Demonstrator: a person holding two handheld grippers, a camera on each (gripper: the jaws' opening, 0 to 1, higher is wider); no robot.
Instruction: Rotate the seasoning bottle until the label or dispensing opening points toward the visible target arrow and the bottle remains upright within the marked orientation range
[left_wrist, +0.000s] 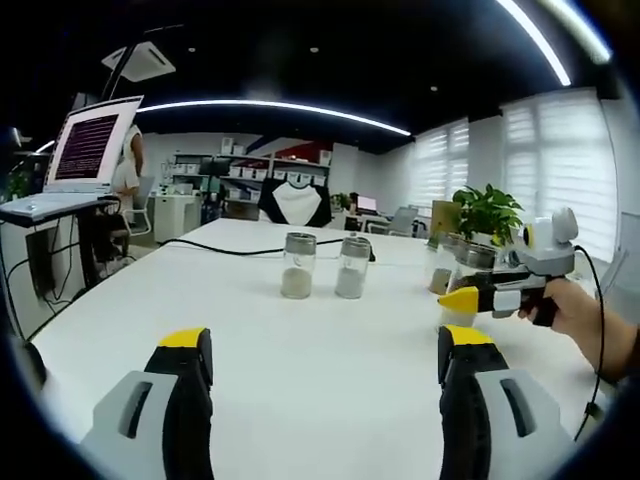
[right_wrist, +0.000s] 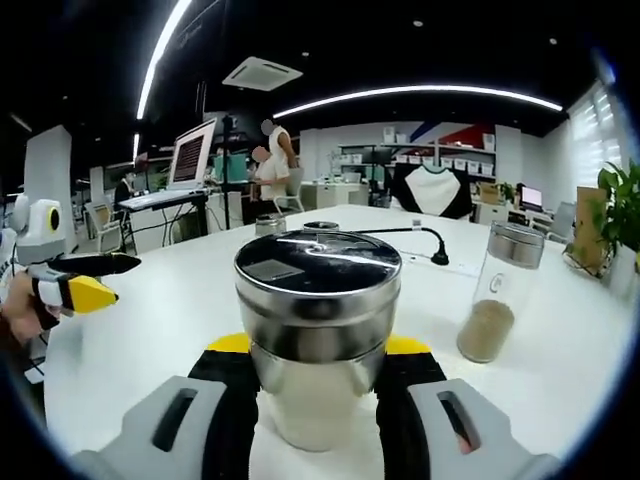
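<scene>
Across the white desk (right_wrist: 180, 300) in an office, the right tool (right_wrist: 318, 395) is clamping the seasoning bottle (right_wrist: 318, 330) below its steel cap. The left tool (left_wrist: 325, 370) is hanging wide apart, holding nothing. Twisting slowly about the bottle's own axis should keep it upright; no arrow is visible.

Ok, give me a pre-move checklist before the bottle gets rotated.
1. Right gripper on the seasoning bottle: ok, a jaw sits on each side of the glass; actual contact cannot be told.
2. Bottle upright: ok, its metal cap looks level.
3. Target arrow located: cannot tell, no arrow is visible on the white table.
4. Label or opening direction: cannot tell from this close view.
5. Left gripper free: ok, open over bare table.
6. Space around the bottle: ok, the neighbouring bottle stands apart to one side.
</scene>
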